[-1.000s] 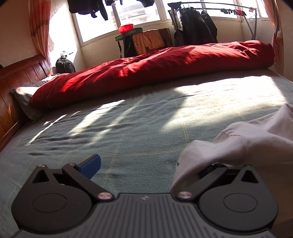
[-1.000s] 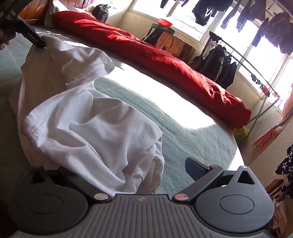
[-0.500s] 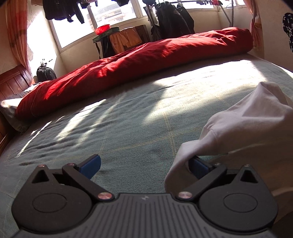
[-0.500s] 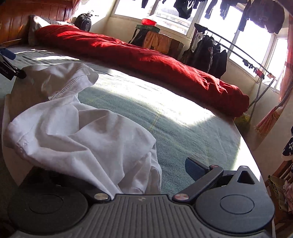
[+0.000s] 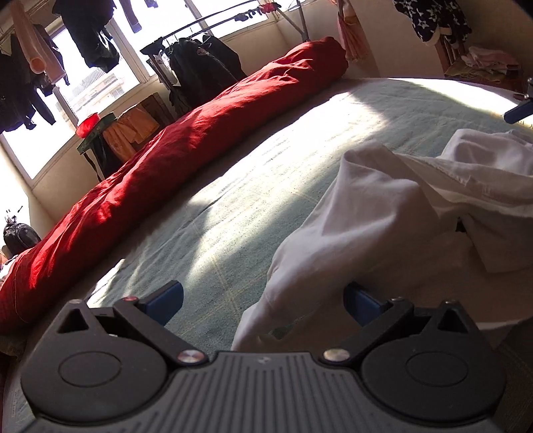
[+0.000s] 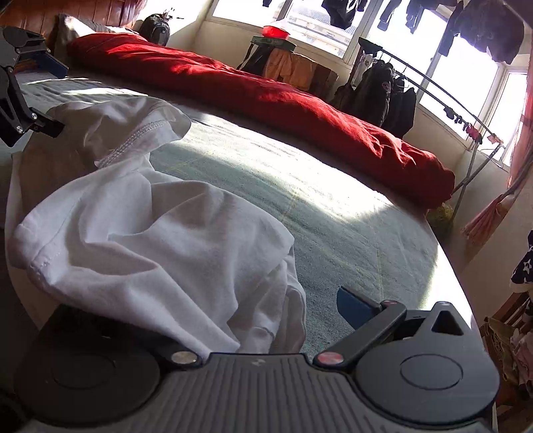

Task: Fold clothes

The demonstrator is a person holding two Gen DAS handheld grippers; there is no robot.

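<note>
A crumpled white garment [image 5: 383, 206] lies on the green bed sheet [image 5: 260, 186]. In the left wrist view my left gripper [image 5: 263, 301] is open, and a fold of the garment hangs down between its blue fingers [image 5: 163, 301]. A blue finger [image 5: 519, 111] of the other gripper shows at the far right edge. In the right wrist view the white garment [image 6: 150, 246] is draped over the left finger of my right gripper [image 6: 260, 309], hiding it. The right finger [image 6: 353, 306] stands wide apart, so this gripper is open. My left gripper [image 6: 60, 100] is at the garment's far corner.
A long red duvet [image 5: 186, 146] lies rolled along the far side of the bed. Behind it stand a drying rack with dark clothes [image 5: 200, 63] and a small table with orange cloth [image 5: 133, 128]. A wooden headboard [image 6: 66, 6], pillow and backpack [image 6: 155, 28] are at the left.
The left wrist view has swung right and tilted, and the garment's fold now sits further between its fingers. The right gripper has shifted slightly. Both stay open.
</note>
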